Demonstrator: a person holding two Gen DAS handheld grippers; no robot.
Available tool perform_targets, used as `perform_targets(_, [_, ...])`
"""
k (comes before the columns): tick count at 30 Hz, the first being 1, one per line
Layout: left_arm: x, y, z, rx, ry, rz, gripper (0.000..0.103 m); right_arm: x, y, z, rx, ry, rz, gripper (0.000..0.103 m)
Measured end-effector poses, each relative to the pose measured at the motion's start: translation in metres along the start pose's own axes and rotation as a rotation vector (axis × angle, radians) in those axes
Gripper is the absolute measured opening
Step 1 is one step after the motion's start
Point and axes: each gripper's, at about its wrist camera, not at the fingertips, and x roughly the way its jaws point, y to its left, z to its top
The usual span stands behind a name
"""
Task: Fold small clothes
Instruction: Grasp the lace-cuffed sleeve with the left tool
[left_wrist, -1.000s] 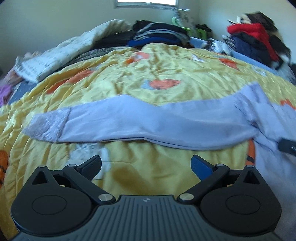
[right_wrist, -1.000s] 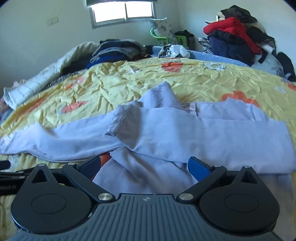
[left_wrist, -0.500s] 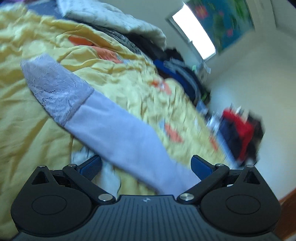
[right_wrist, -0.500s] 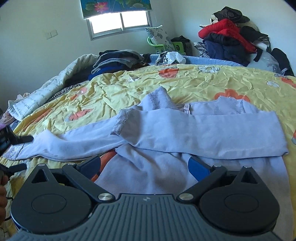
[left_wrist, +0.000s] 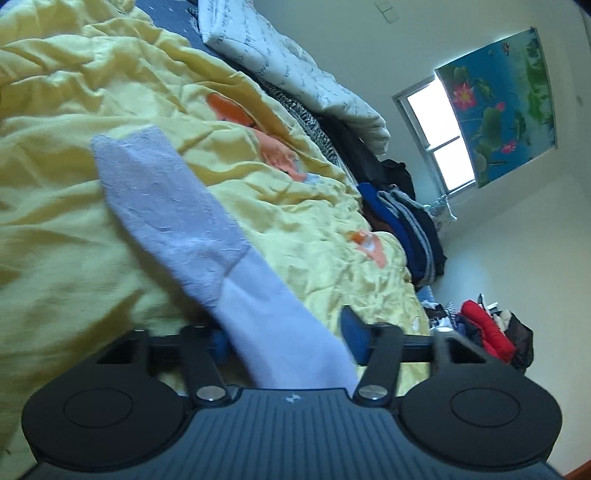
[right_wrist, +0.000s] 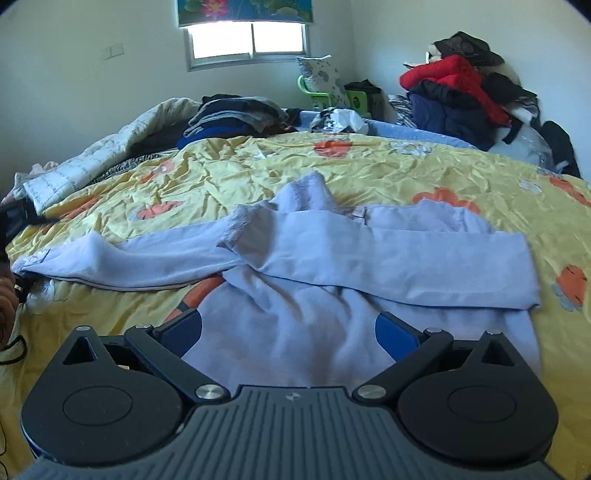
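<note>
Between the fingers of my left gripper (left_wrist: 286, 338) runs one sleeve (left_wrist: 207, 236) of the lavender top (right_wrist: 332, 295), its lace cuff stretched ahead over the yellow bedspread (left_wrist: 74, 240); the jaws are narrowed about the cloth, though I cannot tell if they pinch it. My right gripper (right_wrist: 288, 330) hangs wide open above the top's body, holding nothing. That top lies spread on the bed, its other sleeve folded across the chest. Beyond it, stacked clothes (right_wrist: 236, 114) sit below the window (right_wrist: 247, 37).

Blown-out window (right_wrist: 248, 38) daylight, fisheye-warped edges, slight blur.
</note>
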Motion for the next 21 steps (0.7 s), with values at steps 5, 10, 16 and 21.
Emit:
perform_targets(5, [0.005,0.004,0.000,0.046,0.005,0.068,0.007,-0.004,-0.015,-0.004,0.039,0.002,-0.010,0.102])
perform_targets(10, [0.001,-0.014,-0.010,0.217,-0.041,0.124,0.005,-0.007,-0.027,-0.011,0.067,0.003,-0.040,0.102])
perform_targets(16, [-0.012,-0.048,-0.022,0.423,-0.153,0.141,0.005,-0.009,-0.047,-0.019,0.072,0.003,-0.112,0.102])
perform_targets(21, [-0.024,-0.073,-0.016,0.513,-0.292,0.174,0.005,-0.014,-0.067,-0.026,0.106,-0.005,-0.151,0.102])
